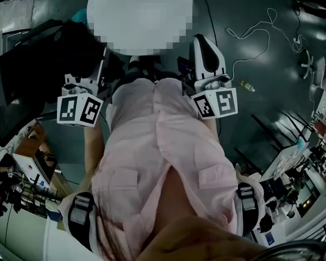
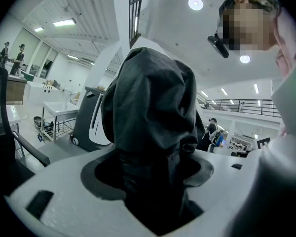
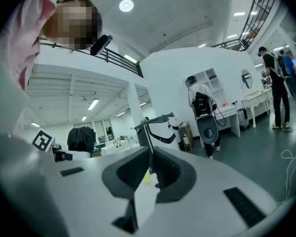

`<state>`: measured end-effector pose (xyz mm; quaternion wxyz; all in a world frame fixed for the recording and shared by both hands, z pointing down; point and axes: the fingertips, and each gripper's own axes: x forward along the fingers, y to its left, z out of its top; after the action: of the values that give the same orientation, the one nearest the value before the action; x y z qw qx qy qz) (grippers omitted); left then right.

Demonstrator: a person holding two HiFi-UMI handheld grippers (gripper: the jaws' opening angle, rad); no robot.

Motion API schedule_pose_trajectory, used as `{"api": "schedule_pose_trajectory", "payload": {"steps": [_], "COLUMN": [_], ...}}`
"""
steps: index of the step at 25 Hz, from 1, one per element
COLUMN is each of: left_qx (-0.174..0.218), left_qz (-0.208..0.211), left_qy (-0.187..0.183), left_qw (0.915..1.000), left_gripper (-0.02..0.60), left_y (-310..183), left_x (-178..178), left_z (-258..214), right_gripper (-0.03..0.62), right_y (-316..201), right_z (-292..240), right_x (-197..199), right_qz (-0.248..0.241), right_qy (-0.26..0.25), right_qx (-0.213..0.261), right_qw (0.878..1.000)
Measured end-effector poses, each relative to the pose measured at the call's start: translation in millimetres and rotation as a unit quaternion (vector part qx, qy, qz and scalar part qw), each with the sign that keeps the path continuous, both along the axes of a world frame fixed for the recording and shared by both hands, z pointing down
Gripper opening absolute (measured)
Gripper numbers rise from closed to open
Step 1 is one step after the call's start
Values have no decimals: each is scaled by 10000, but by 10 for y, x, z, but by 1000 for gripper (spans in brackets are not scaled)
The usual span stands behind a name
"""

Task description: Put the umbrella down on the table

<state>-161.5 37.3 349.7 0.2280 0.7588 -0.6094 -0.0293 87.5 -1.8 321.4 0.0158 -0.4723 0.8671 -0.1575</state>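
Observation:
A black folded umbrella (image 2: pixel 153 112) fills the middle of the left gripper view, its bunched fabric rising upright out of the jaws. My left gripper (image 2: pixel 148 169) is shut on its lower part. In the right gripper view the same umbrella (image 3: pixel 81 138) shows as a dark bundle beside the left gripper's marker cube. My right gripper (image 3: pixel 150 168) is shut with nothing between its pads. In the head view both grippers are held up at chest height, the left gripper (image 1: pixel 82 94) and the right gripper (image 1: pixel 207 64) apart. A round white table (image 1: pixel 98 23) stands just beyond them, partly blurred.
Grey floor lies around the table, with white cables (image 1: pixel 261 37) and a small bottle (image 1: pixel 247 86) at the right. Cluttered benches (image 1: pixel 293 162) run along the right, and shelves with gear (image 1: pixel 22 167) at the lower left. People stand far off (image 3: pixel 276 88).

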Motion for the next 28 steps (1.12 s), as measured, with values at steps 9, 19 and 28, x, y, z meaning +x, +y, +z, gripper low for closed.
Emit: {"api": "schedule_pose_trajectory", "payload": {"steps": [9,19,28], "left_qx": [11,-230,-752], "left_qz": [-445,-387,44], "left_qy": [-1,-228,-1069], "left_qw": [9990,9987,9914], "left_gripper": [313,313,313], "left_y": [-187,-232,-500], "left_x": [197,181,57], "left_z": [-3,95,235], "right_gripper": [40,41,41], "right_y": [-388,-440,-549], "right_z": [78,75,13], "right_x": [231,227,231], "right_qz": [-295,-249,8], "right_qy": [8,-80,-138], "right_qx": [-119,-144,-139], "right_qw": [9995,9996,9998]}}
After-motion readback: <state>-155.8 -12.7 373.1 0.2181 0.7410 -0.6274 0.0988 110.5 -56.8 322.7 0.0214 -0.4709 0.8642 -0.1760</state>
